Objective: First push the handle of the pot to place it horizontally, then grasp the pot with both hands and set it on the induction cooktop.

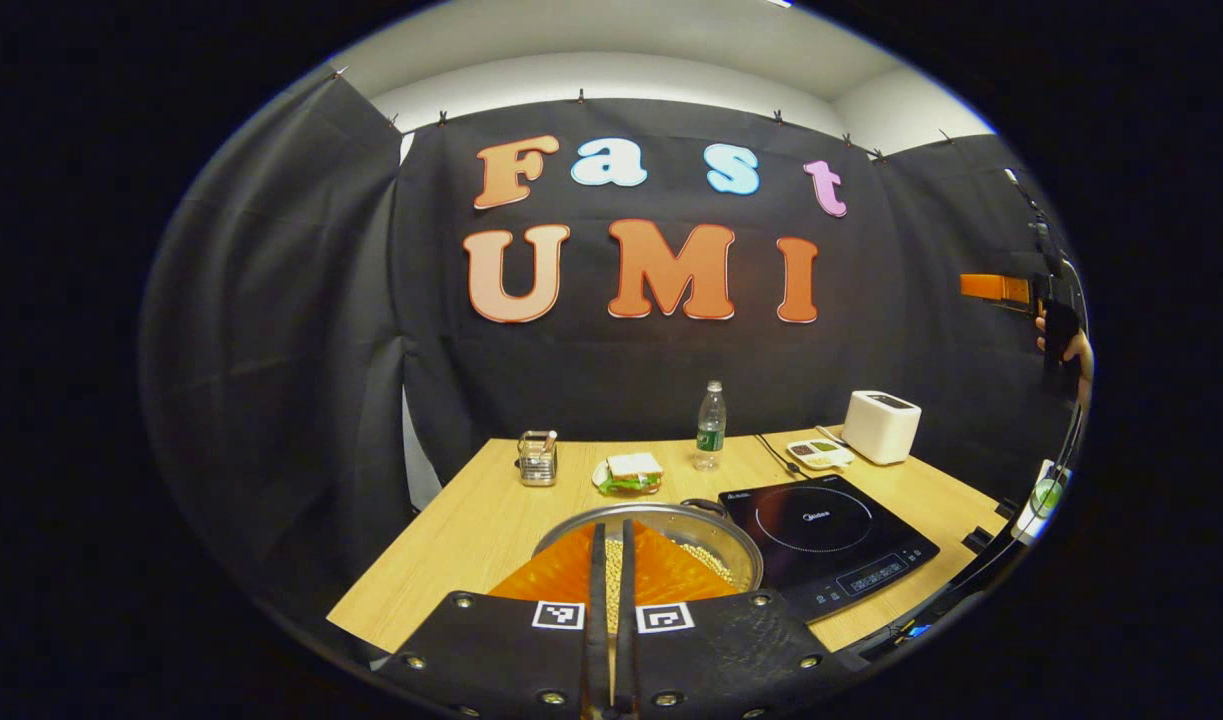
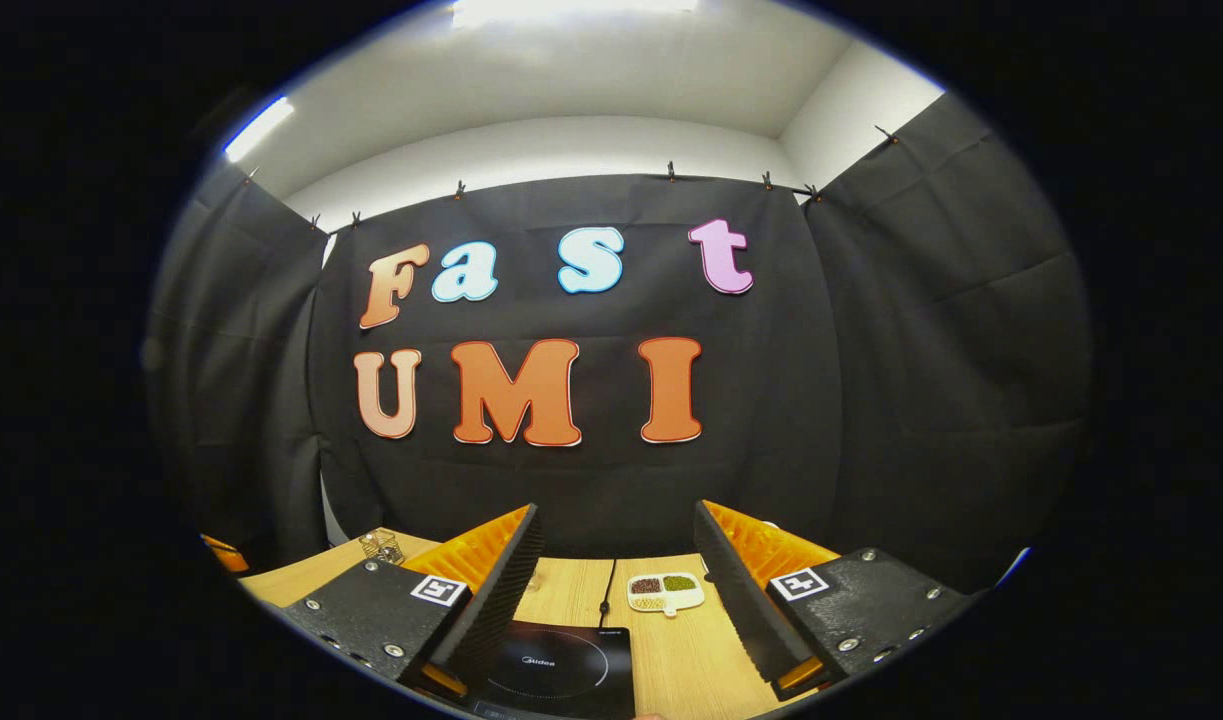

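- The pot (image 1: 671, 540), a shallow metal one holding pale beans, sits on the wooden table (image 1: 451, 560) just to the left of the induction cooktop (image 1: 826, 535), in the left gripper view. A dark handle loop shows at its far rim, next to the cooktop's near corner.
- The left gripper (image 1: 611, 580) hangs over the pot's near rim with its fingers drawn together, a thin slit between them; they grip nothing.
- The cooktop is black glass with a ring marking, a small brand word in the ring's middle and a control strip along its front edge; the writing is too small to make out safely.
- In the right gripper view the right gripper (image 2: 616, 590) is spread wide above the cooktop (image 2: 561, 680), nothing between its fingers.
- Behind the cooktop lie a small divided dish (image 1: 819, 455) of beans and a white toaster (image 1: 881, 425).
- Farther back stand a water bottle (image 1: 710, 425) with a green label, a sandwich (image 1: 631, 472) on a plate and a small wire rack (image 1: 537, 457).
- At the right edge of the left gripper view, a hand (image 1: 1071, 350) is raised high.
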